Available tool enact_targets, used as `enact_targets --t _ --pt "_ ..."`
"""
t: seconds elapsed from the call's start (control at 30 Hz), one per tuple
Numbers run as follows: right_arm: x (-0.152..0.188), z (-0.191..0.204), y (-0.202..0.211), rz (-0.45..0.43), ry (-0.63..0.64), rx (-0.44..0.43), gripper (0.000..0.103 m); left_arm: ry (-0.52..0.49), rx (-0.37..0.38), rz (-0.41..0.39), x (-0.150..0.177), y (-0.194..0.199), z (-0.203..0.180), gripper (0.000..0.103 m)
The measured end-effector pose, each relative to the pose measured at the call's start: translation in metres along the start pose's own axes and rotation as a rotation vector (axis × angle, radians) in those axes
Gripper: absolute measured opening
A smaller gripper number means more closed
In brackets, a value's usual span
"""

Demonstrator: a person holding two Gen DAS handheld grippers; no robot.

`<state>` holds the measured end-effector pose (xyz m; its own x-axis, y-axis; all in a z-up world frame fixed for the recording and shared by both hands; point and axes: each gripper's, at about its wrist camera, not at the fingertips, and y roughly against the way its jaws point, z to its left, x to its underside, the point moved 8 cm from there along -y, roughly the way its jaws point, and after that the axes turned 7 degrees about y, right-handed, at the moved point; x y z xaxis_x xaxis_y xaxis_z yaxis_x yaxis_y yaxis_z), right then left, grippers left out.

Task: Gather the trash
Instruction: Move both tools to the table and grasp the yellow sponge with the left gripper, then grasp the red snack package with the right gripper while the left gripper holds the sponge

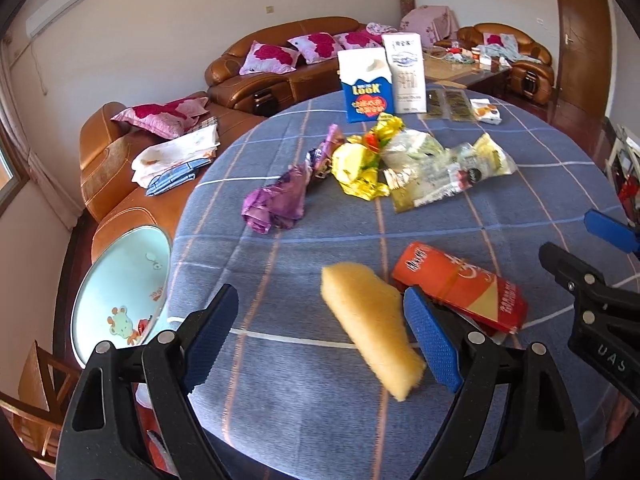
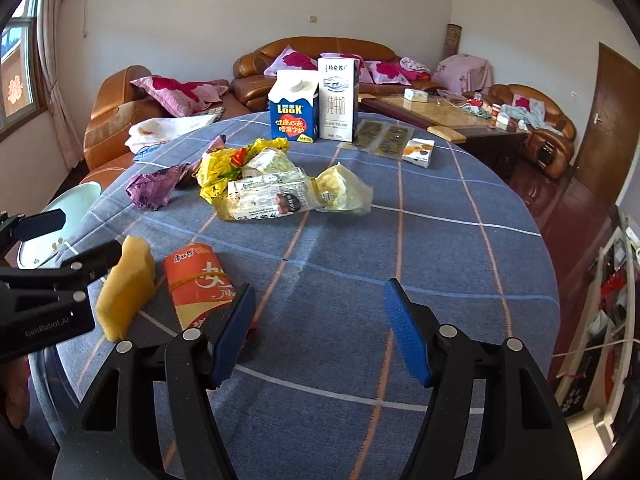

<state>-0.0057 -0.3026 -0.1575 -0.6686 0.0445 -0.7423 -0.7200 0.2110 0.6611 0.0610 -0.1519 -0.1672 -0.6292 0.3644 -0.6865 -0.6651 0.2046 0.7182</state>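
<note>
A yellow sponge lies on the blue checked tablecloth, against the right finger of my open left gripper. It also shows in the right wrist view. A red-orange packet lies just right of it. Crumpled wrappers sit mid-table: purple, yellow, clear plastic. My right gripper is open and empty over bare cloth, with the packet at its left finger.
Two cartons, blue and white, stand at the far edge, with flat sachets and a small box. A pale basin sits off the table's left. Brown sofas stand behind.
</note>
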Motion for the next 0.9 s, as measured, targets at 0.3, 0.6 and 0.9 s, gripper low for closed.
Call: enact_targets --t 0.3,0.6,0.9 --pt "0.004 -0.004 -0.006 -0.002 -0.033 -0.022 0.067 -0.020 0.073 0.088 0.018 -0.020 0.001 0.029" --pt "-0.008 0.030 -0.001 -0.018 0.001 -0.147 0.067 0.009 0.013 -0.010 -0.003 -0.001 0.041 0.024" --pt "-0.010 0.069 -0.022 0.075 0.084 -0.217 0.063 0.035 -0.053 -0.019 -0.003 -0.008 0.068 0.024"
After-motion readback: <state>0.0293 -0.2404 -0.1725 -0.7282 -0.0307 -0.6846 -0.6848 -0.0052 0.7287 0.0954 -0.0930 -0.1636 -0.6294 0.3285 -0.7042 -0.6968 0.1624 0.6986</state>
